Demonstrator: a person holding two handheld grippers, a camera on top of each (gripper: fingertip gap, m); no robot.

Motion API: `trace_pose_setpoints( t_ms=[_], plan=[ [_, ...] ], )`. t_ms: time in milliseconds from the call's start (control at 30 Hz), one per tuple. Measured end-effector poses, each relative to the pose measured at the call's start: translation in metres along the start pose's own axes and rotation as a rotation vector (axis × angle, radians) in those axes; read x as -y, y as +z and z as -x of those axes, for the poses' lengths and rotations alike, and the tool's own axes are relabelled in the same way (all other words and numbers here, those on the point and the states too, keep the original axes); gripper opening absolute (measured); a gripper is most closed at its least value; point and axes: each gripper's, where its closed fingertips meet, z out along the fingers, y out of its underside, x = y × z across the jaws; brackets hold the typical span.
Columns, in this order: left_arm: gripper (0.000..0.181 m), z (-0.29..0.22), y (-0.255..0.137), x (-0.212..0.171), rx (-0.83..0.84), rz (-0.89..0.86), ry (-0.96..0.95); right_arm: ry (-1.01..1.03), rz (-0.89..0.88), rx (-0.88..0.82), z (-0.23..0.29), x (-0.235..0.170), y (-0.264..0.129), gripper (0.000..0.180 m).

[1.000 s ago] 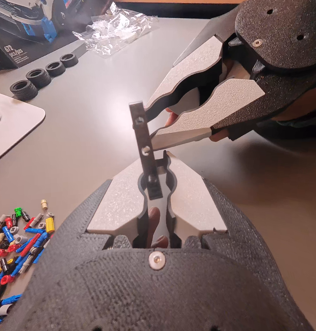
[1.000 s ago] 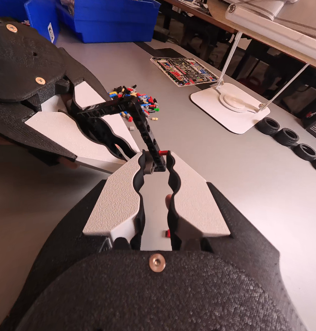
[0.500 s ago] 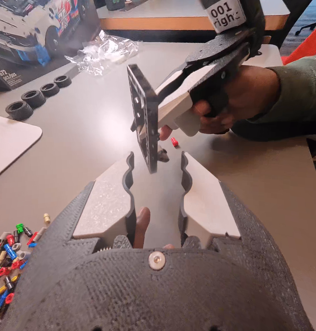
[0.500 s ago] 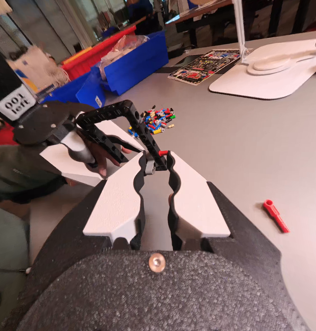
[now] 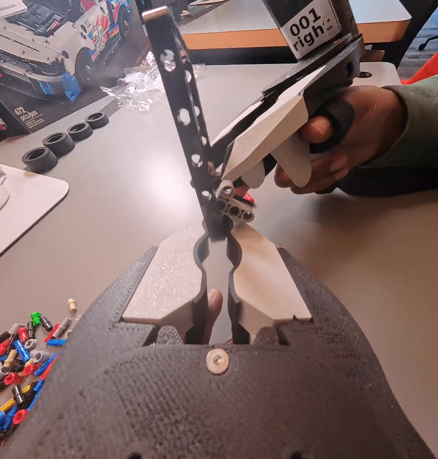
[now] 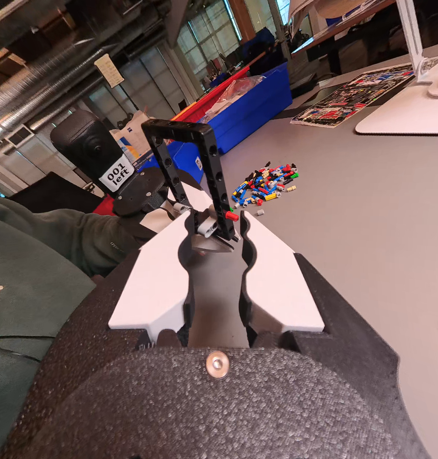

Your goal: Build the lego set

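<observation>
1. Two grippers meet on one black Technic frame (image 5: 185,119). My left gripper (image 5: 216,233) now pinches its lower edge between its fingertips; half a second back those jaws stood wide apart with the frame hanging between them.
2. My right gripper (image 6: 214,221) has gone the other way: its jaws are spread, no longer clamping the frame (image 6: 188,159), which stands upright between its tips. I judge this a handoff, freeing my right side to fetch or press a part.
3. Left wrist view shows the grey connector (image 5: 234,206) and a red pin (image 5: 246,196) at the frame's base, beside the right gripper (image 5: 240,178).
4. Farther off there: four black tyres (image 5: 64,139), plastic wrap and the set's box.
5. Only the right wrist view shows the frame's closed rectangle, the loose pin pile (image 6: 265,183), blue bins and the instruction sheet.
</observation>
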Motion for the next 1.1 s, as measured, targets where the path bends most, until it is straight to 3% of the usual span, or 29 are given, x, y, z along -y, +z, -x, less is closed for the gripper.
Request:
trace_pose_setpoints(
  t_ms=[33,233,533,867,1100],
  plan=[
    [0.005,0.000,0.000,-0.001,-0.002,0.005,-0.004,-0.005,0.004,-0.006,-0.001,0.000,-0.001,0.035],
    [0.005,0.007,0.000,-0.004,0.025,0.033,-0.049,-0.017,0.002,-0.069,-0.012,0.002,-0.005,0.036],
    [0.005,0.013,0.001,-0.008,0.121,0.077,0.067,0.059,-0.017,-0.138,-0.023,0.002,-0.004,0.027],
    [0.005,0.011,0.006,-0.013,0.181,0.118,0.205,0.016,0.003,-0.234,-0.027,-0.003,0.001,0.023],
    [0.000,0.006,0.007,-0.011,0.186,0.095,0.258,-0.130,-0.003,-0.261,-0.020,0.000,0.000,0.023]
  ],
)
